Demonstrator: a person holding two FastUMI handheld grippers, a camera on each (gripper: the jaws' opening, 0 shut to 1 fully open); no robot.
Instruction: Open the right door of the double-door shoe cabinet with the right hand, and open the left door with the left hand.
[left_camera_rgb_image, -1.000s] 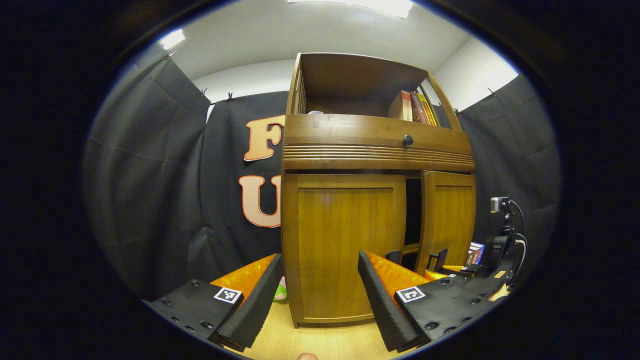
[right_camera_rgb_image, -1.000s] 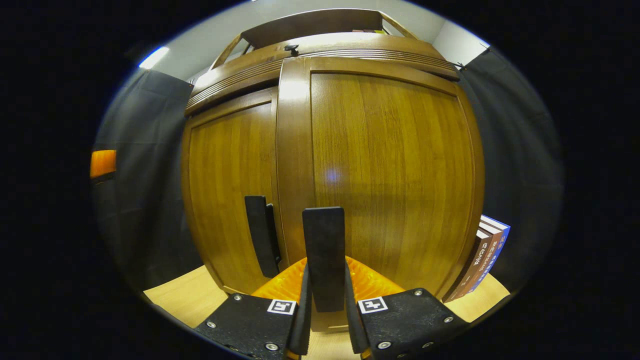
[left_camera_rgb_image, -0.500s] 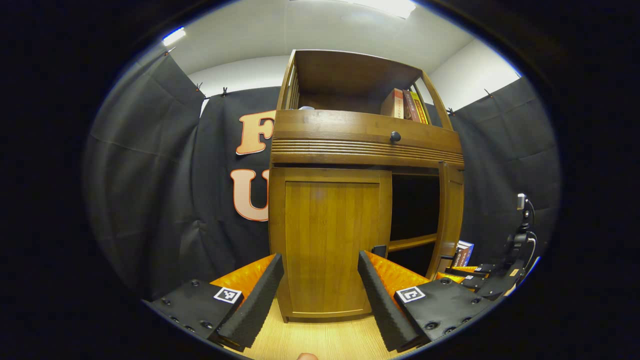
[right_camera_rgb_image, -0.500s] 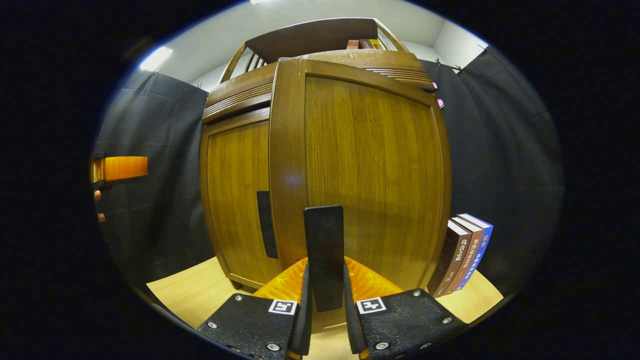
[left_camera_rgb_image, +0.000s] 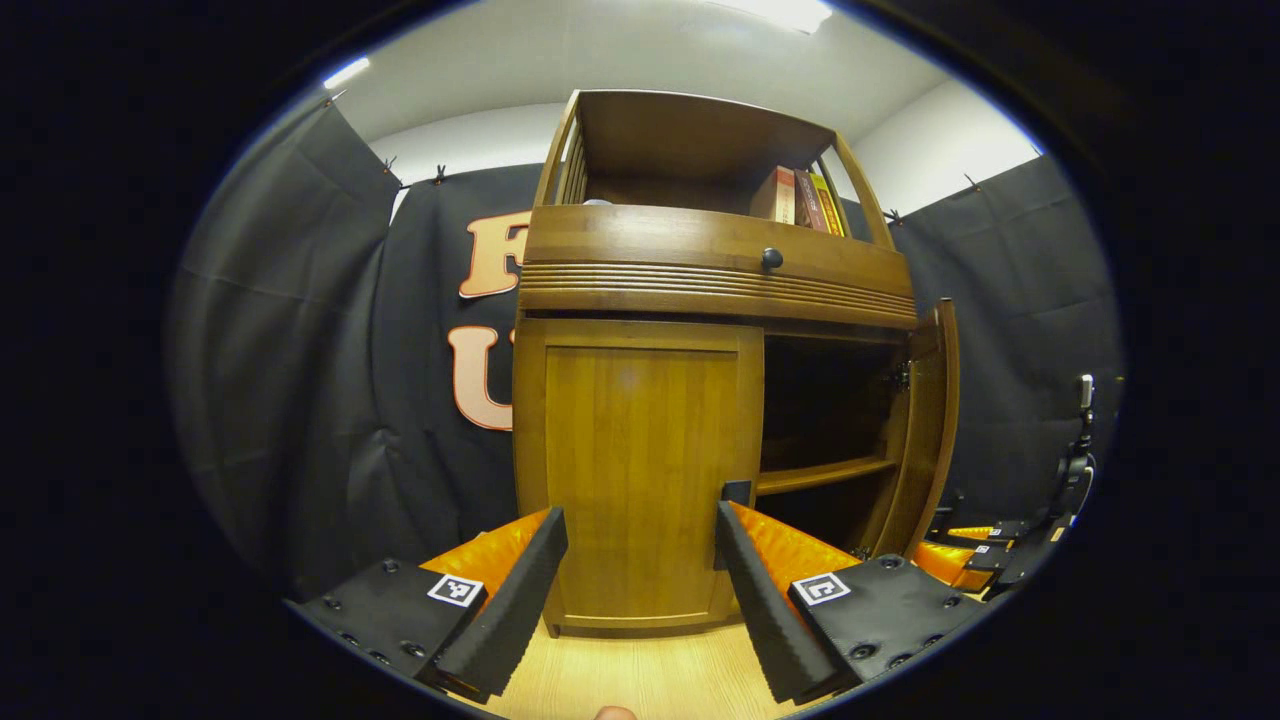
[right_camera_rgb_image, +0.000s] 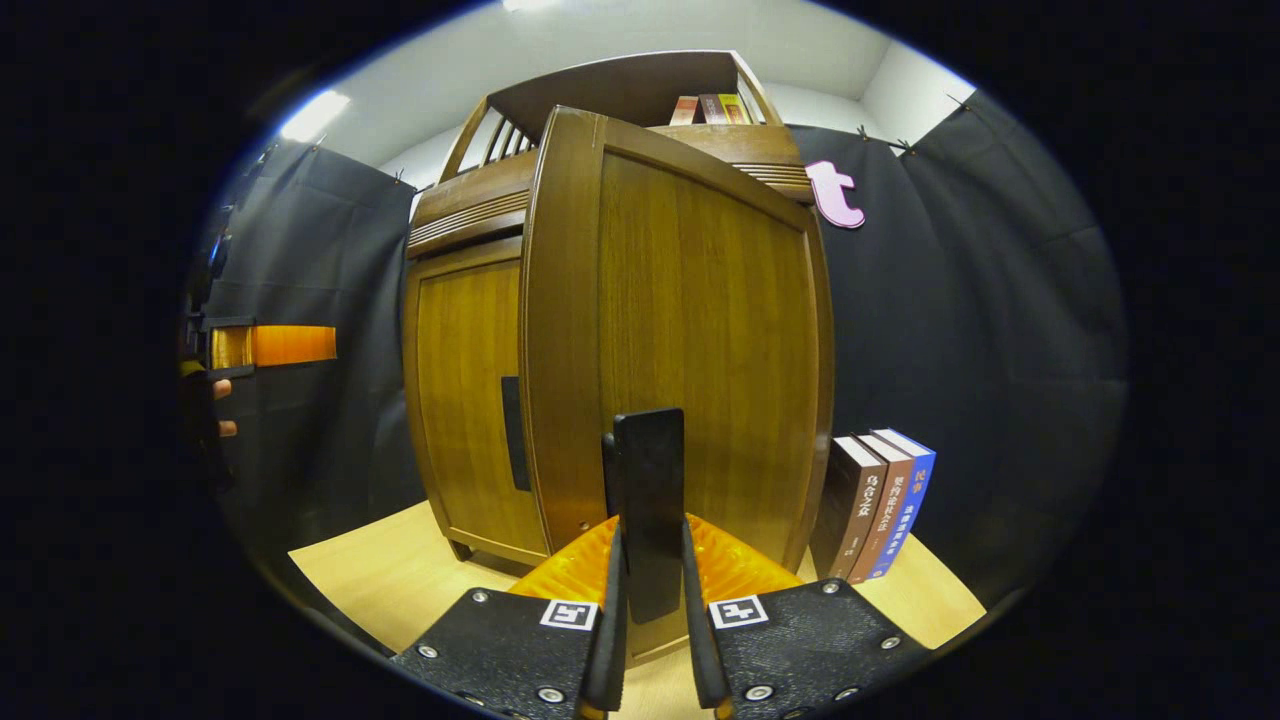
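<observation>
The right door (left_camera_rgb_image: 925, 420) has swung from barely ajar to wide open at the right of the left gripper view, baring a shelf (left_camera_rgb_image: 822, 474) inside. The right tongs (right_camera_rgb_image: 648, 600), clamped on its handle (right_camera_rgb_image: 648, 500), have drawn back toward the right edge of the left gripper view.

The brown wooden shoe cabinet (left_camera_rgb_image: 700, 280) is standing upright on the pale wood surface. Its right door (left_camera_rgb_image: 925, 430) is hanging wide open (a shelf showing inside), while its left door (left_camera_rgb_image: 635, 470) is sitting closed.
</observation>
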